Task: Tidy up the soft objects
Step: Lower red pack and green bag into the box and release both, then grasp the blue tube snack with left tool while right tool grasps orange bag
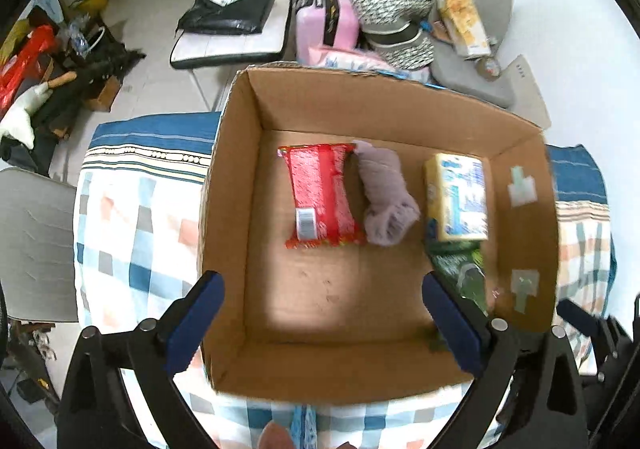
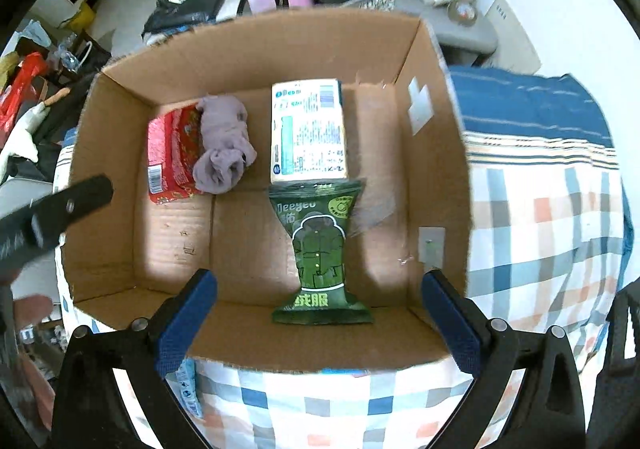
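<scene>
An open cardboard box [image 1: 236, 177] [image 2: 436, 137] stands on a checked cloth. Inside lie a red packet [image 1: 320, 197] [image 2: 172, 153], a rolled grey-purple sock [image 1: 386, 201] [image 2: 224, 145], a yellow-white tissue pack [image 1: 458, 197] [image 2: 308, 133] and a green vacuum-bag packet [image 1: 460, 269] [image 2: 318, 249]. My left gripper [image 1: 324, 325] is open and empty over the box's near side. My right gripper [image 2: 318, 325] is open and empty above the near wall, just behind the green packet, not touching it. The left gripper's body [image 2: 60, 209] shows at the left of the right wrist view.
The checked cloth [image 1: 136, 217] [image 2: 540, 217] covers the surface under the box. Behind the box are a pink case [image 1: 326, 21], patterned hats [image 1: 394, 25], a grey cushion [image 1: 476, 49] and a white chair with a black bag [image 1: 232, 5]. Floor clutter lies at left.
</scene>
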Demonstrator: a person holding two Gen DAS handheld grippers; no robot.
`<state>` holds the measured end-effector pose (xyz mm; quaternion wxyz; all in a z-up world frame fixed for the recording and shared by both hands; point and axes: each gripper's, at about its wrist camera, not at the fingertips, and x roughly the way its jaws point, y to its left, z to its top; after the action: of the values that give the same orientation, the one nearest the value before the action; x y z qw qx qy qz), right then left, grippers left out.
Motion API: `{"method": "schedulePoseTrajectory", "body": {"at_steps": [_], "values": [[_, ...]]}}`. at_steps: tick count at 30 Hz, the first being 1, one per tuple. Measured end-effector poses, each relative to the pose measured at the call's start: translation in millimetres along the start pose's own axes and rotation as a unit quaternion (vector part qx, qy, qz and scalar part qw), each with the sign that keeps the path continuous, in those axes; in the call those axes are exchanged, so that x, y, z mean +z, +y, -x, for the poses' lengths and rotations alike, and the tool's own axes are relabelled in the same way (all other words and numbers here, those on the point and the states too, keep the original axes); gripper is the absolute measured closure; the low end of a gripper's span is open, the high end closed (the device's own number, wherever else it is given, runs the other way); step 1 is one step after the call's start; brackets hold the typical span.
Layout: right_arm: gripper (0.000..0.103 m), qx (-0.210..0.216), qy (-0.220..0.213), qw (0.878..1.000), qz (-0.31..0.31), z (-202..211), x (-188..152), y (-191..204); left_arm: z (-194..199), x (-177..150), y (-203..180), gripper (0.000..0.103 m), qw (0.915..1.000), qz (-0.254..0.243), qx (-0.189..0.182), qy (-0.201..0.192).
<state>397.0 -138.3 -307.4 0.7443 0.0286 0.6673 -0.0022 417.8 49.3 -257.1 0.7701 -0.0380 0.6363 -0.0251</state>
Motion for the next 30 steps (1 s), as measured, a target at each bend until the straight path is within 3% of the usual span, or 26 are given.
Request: {"method": "schedulePoseTrajectory", "body": {"at_steps": [13, 18, 22, 26, 30], "values": [[0.0, -0.013, -0.112, 0.994, 0.007, 98, -62, -10, 97, -71, -14, 0.001, 0.9917, -0.017, 0.029, -0.124], [0.0, -0.014, -0.148, 0.989, 0.019, 131, -85, -9, 123, -94, -13, 0.001, 0.9891, -0.002, 0.023, -0.146], [0.0, 0.004, -0.148, 0.989, 0.023, 142, -101, -11, 132, -111, -10, 0.001, 0.9873, 0.008, 0.025, -0.157], [0.0, 0.022, -0.115, 0.993, -0.002, 124, -112, -31, 113, -128, -4, 0.001, 0.9906, 0.023, 0.028, -0.132], [0.0, 0.036, -0.057, 0.997, -0.035, 72, -115, -59, 62, -146, 7, 0.001, 0.9965, 0.049, 0.025, -0.063]]}}
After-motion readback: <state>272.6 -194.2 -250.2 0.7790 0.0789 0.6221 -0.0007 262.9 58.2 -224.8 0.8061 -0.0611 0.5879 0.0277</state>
